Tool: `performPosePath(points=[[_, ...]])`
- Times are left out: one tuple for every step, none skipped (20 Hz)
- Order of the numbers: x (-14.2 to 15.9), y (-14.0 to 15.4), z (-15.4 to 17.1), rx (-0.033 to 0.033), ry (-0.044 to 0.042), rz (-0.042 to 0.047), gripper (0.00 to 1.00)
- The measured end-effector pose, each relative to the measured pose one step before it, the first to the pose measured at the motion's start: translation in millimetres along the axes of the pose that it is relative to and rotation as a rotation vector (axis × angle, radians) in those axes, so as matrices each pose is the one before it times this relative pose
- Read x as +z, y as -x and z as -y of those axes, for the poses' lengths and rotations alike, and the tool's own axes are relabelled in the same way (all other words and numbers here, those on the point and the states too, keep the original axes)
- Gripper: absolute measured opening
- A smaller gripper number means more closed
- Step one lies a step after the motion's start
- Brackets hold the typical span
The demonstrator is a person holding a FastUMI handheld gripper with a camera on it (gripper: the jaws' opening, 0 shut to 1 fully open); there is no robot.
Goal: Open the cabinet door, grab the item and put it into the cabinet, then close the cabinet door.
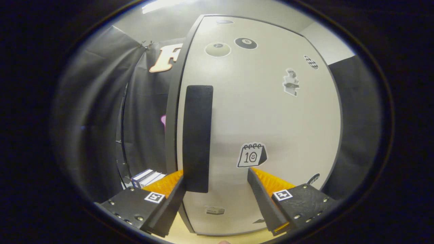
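We are seeing the gripper showing two wedge-shaped fingers spread apart, each backed by a black block studded with silver screws and wearing a small square black-and-white marker.

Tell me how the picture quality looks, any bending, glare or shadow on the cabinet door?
Gripper view: fisheye bends the cabinet door edges into curves; a ceiling light glares above; soft shadow falls across the door's lower part; the handle is sharp, just ahead of the open gripper.
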State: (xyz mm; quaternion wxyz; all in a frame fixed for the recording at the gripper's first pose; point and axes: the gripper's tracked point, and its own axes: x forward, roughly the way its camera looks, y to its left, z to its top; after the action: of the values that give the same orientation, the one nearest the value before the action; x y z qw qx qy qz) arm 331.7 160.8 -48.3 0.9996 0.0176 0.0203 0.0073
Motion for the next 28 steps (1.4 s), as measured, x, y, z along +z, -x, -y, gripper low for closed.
performPosePath(points=[[-0.14,0.32,0.0,0.00614,0.0022,-0.00645,1.0],[-0.49,1.54,-3.04,0.01552,0.002,-0.00621,1.0],[-1.46,4.61,-1.6,0.0079,-0.00055,-0.00961,1.0],[0.43,5.43,-1.46,0.00734,0.00163,-0.00365,1.0],[2.82,6.67,-1.35,0.00611,0.00649,0.00752,1.0],[3.09,8.2,-1.47,0.00781,0.00512,0.00562,0.99],[2.96,10.26,-0.91,0.00425,0.00307,0.00388,0.99],[3.52,9.9,0.75,0.00147,0.00186,0.00293,0.99],[2.48,12.42,0.89,0.00197,0.0012,-0.00183,0.99],[2.64,12.37,1.88,-0.00086,0.00101,-0.00156,0.99],[1.9,14.3,2.13,0.00098,-0.00119,-0.00482,0.99],[3.24,15.35,1.76,0.00305,-0.00085,0.00154,0.99],[3.68,14.54,4.5,-0.00346,0.0037,0.00353,0.99],[3.42,15.03,5.48,-0.0062,0.00706,0.00501,0.99],[3.83,14.01,6.5,-0.00909,0.00456,0.00727,0.99],[3.05,13.1,5.52,-0.00196,-0.00072,0.0019,0.99],[-0.38,13.2,5.71,-0.0016,0.00009,-0.01081,0.99],[-0.28,13.49,7.72,-0.01172,-0.00668,-0.01027,0.99],[2.17,12.53,5.26,-0.00458,-0.00671,-0.00174,0.99],[2.63,11.71,5.35,-0.0066,-0.00527,0.00307,0.99],[2.54,12.56,6.3,-0.01478,-0.00165,0.00755,0.99],[1.36,9.91,5.39,-0.01744,0.00126,0.00298,0.99],[-0.7,10.54,2.23,-0.00586,-0.00058,-0.00199,0.99],[-1.18,10.15,1.11,-0.0033,-0.00573,-0.00487,0.99],[0.63,8.37,1.33,-0.00381,-0.00755,0.00205,0.99],[0.7,6.78,1.54,-0.00466,-0.00604,0.00066,0.99],[-0.15,7.01,3.59,-0.00878,-0.00556,0.00381,0.99],[0.08,5.56,2.89,-0.00623,-0.00531,-0.00234,0.99]])
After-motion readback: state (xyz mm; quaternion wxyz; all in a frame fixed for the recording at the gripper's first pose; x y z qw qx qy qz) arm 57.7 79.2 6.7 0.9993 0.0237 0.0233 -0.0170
